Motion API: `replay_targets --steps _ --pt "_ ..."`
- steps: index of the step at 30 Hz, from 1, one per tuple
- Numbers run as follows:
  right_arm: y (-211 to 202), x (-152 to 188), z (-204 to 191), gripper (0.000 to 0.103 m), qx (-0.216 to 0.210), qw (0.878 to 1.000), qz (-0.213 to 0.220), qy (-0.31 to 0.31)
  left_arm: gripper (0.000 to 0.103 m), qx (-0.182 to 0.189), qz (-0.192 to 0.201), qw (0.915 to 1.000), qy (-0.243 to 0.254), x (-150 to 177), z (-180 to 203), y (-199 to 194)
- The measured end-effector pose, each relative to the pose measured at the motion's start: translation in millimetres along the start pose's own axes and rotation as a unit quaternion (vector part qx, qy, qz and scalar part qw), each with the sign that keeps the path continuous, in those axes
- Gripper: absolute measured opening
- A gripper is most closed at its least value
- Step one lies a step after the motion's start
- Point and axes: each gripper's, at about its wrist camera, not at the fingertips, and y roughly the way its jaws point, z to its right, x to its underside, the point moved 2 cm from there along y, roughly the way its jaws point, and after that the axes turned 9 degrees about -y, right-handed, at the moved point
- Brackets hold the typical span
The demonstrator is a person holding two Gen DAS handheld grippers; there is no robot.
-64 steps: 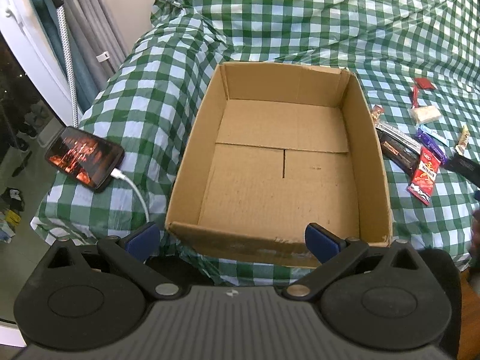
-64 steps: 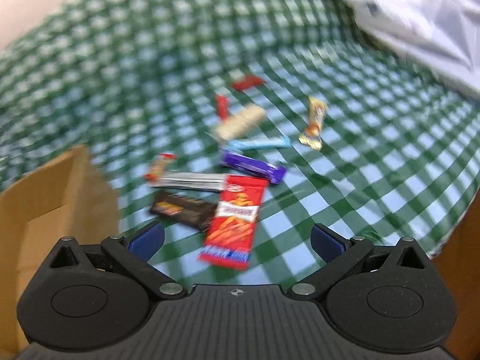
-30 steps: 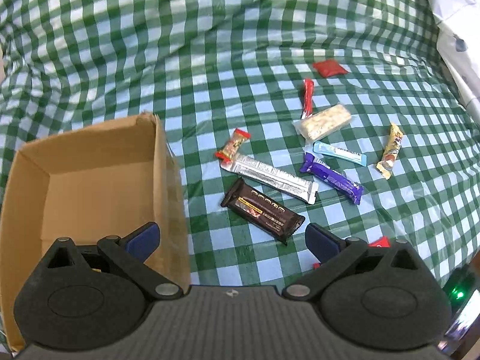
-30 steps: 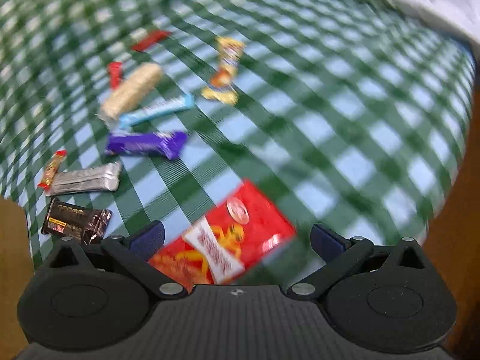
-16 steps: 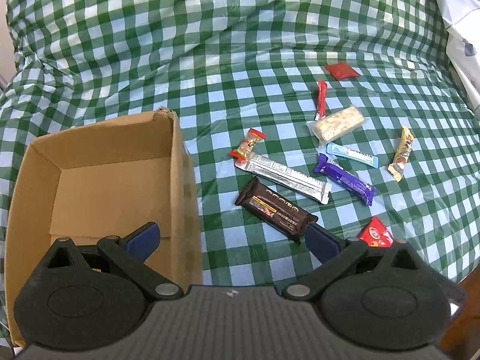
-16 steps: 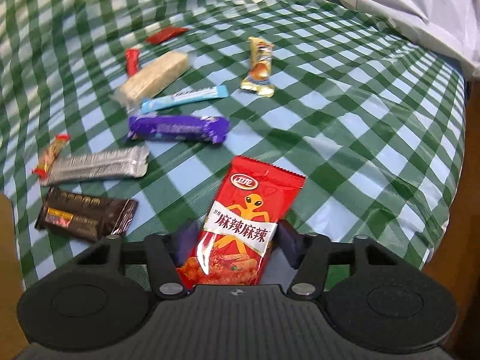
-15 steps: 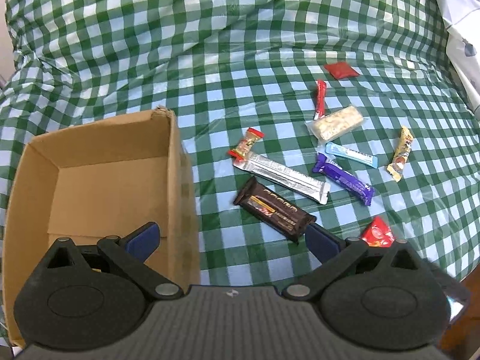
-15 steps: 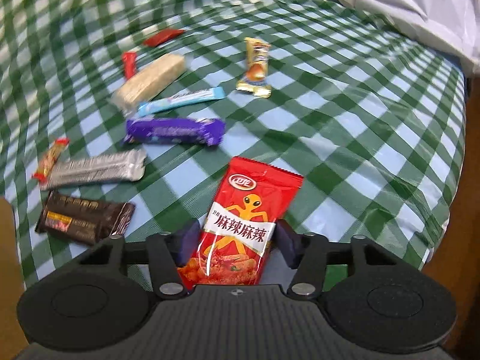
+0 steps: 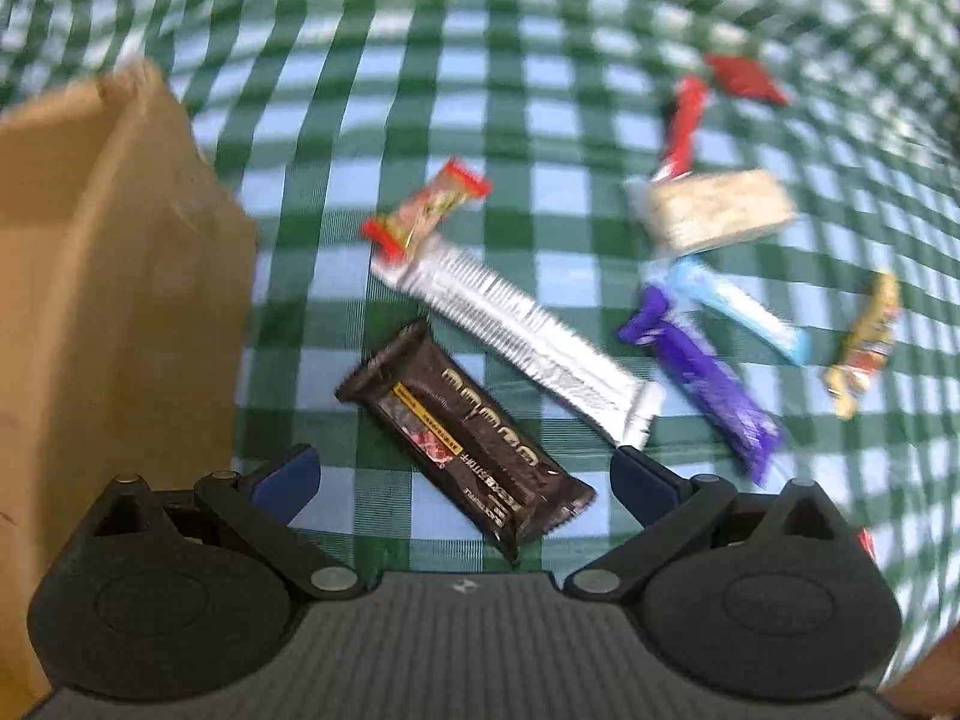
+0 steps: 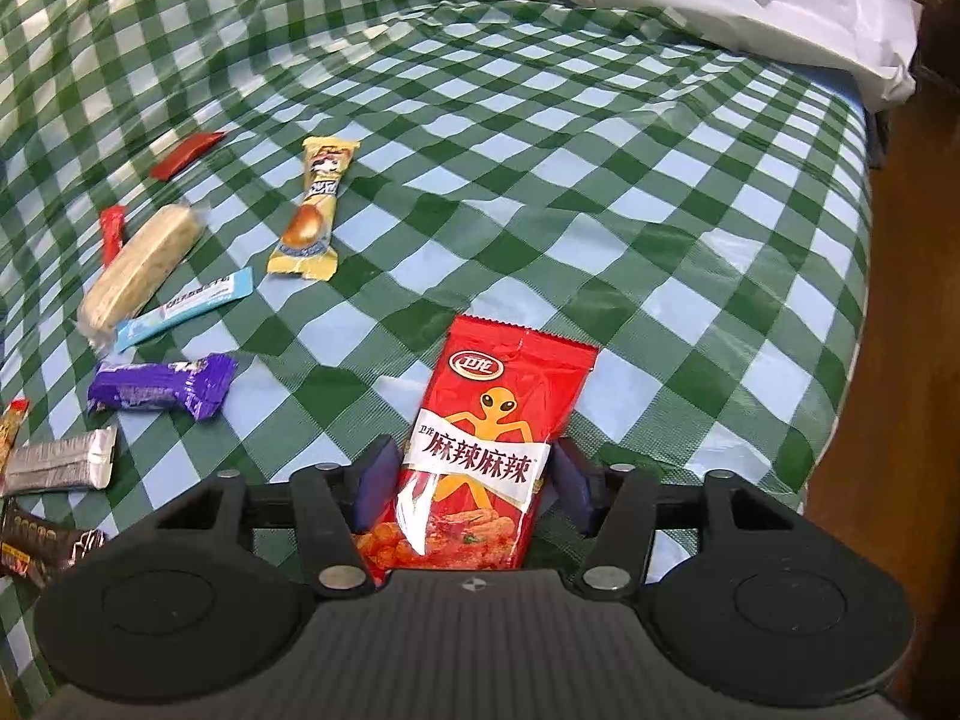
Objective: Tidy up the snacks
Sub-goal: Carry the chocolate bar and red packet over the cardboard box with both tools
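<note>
Snacks lie loose on the checked cloth (image 9: 540, 120); by my reading none is boxed yet.

Left view, blurred: left gripper (image 9: 462, 477) jaws wide over the brown bar (image 9: 465, 438); box (image 9: 114, 276) at 9 o'clock, its inside hidden.

Right view: right gripper (image 10: 474, 483) jaws, just eased wider, flank the red packet (image 10: 492, 450); whether the pads press it I cannot tell. Other snacks sit toward 10 o'clock.

The black two-finger left gripper (image 9: 465, 474) is pointing steeply downward with its blue-padded jaws gaping wide, while the matching right gripper (image 10: 471, 477), its jaws having just been opening slightly, is pinching a red foil snack packet (image 10: 510, 378) jutting toward 12 o'clock.
</note>
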Motion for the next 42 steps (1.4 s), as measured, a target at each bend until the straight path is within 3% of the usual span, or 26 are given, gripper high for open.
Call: replay_targets --steps 3,5,8,10,11,12,13,14,20,29,35,40,42 --pt "7.1 -4.1 -5.3 0.082 -0.01 1.0 -0.003 -0.019 0.103 -0.023 -0.024 0.9993 -0.018 -2.0 -2.6 27.7" --pt "8.9 -4.2 -9.9 0.085 -0.006 0.999 -0.003 -0.032 0.103 -0.033 -0.046 0.9979 -0.032 -4.8 -5.5 44.8" --pt "9.4 -2.7 -13.8 0.085 0.004 0.999 -0.001 -0.049 0.103 -0.034 -0.061 0.9966 -0.045 -9.9 -8.1 53.0" --pt "7.5 -2.8 -11.8 0.076 0.015 0.999 0.006 -0.045 0.103 -0.035 -0.069 0.9961 -0.042 -13.1 -7.8 52.5" --pt "5.5 -3.1 -9.3 0.06 0.025 0.999 0.013 -0.038 0.095 -0.037 -0.065 0.9964 -0.04 -13.9 -8.2 50.0" --pt "3.8 -3.3 -6.0 0.055 0.027 0.999 0.018 -0.029 0.086 -0.034 -0.053 0.9971 -0.041 -14.9 -10.4 44.7" --pt "2.8 -3.4 -3.5 0.054 0.022 0.999 0.02 -0.025 0.058 -0.029 -0.037 0.998 -0.043 -16.9 -11.4 36.8" --pt "1.4 -3.2 -1.9 0.053 0.019 0.999 0.022 -0.026 0.043 -0.024 -0.026 0.9987 -0.037 -17.1 -10.8 28.7" --pt "-18.2 -2.5 3.2 0.049 -0.025 0.999 0.026 -0.008 0.043 0.016 0.02 0.9992 0.03 -7.4 -10.8 -14.2" --pt "-100.9 -10.7 -8.6 0.049 -0.097 0.99 0.095 -0.04 0.043 0.109 0.076 0.9898 0.052 31.6 -53.7 -120.6" --pt "-171.6 2.8 -29.9 0.049 -0.167 0.974 0.125 -0.088 0.043 0.109 0.116 0.9866 0.037 59.2 -123.7 -180.8" --pt "-218.7 28.4 -66.6 0.049 -0.236 0.957 0.119 -0.119 0.043 0.085 0.13 0.9879 -0.004 77.5 -200.2 -211.4" --pt "-235.4 40.1 -81.7 0.049 -0.259 0.95 0.114 -0.13 0.043 0.093 0.133 0.9866 -0.016 86.9 -228.8 -223.8"
